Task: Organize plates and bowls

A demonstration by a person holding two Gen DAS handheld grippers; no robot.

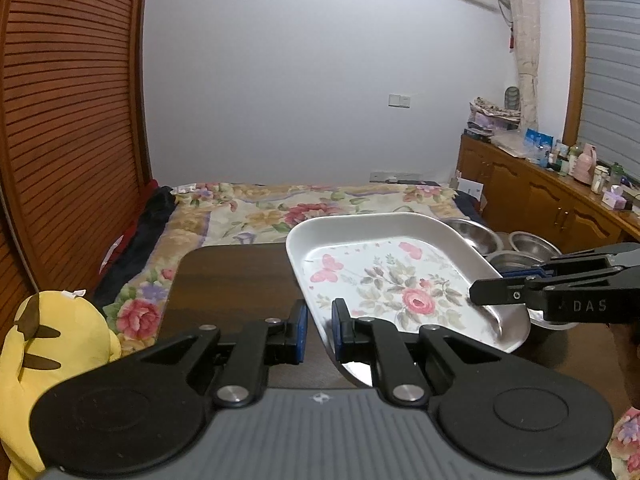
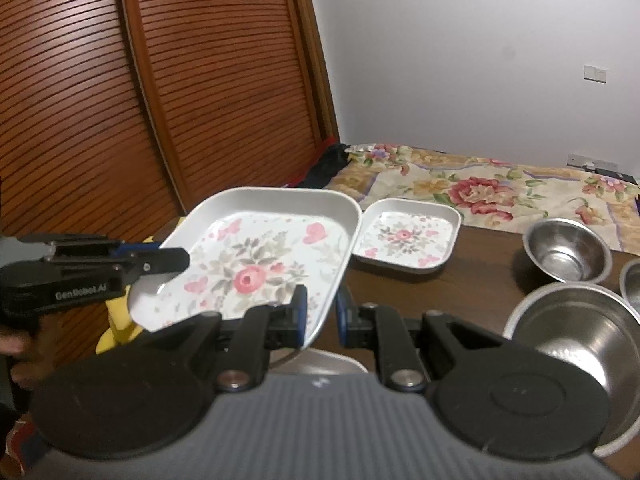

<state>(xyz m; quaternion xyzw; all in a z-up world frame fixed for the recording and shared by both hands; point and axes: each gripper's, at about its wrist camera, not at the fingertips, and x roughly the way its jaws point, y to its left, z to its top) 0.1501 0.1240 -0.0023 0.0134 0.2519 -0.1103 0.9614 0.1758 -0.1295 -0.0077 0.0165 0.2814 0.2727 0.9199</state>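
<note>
We see the large floral plate [image 2: 260,264] lifted clear of the dark table [image 2: 472,280], tilted, and gripped at two opposite rims. Our left claw [image 1: 319,330] is closed on its near-left edge; our right claw [image 2: 320,316] is clamped on its near-right edge. A smaller floral plate [image 2: 406,236] lies on the table just to the right and farther off. Three steel bowls [image 2: 568,250] sit on the table at the right.

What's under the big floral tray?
The big tray is lifted by both tongs. Below its near edge a pale rim shows in the right wrist view, possibly another tray; the rest of it and the table underneath are covered.
</note>
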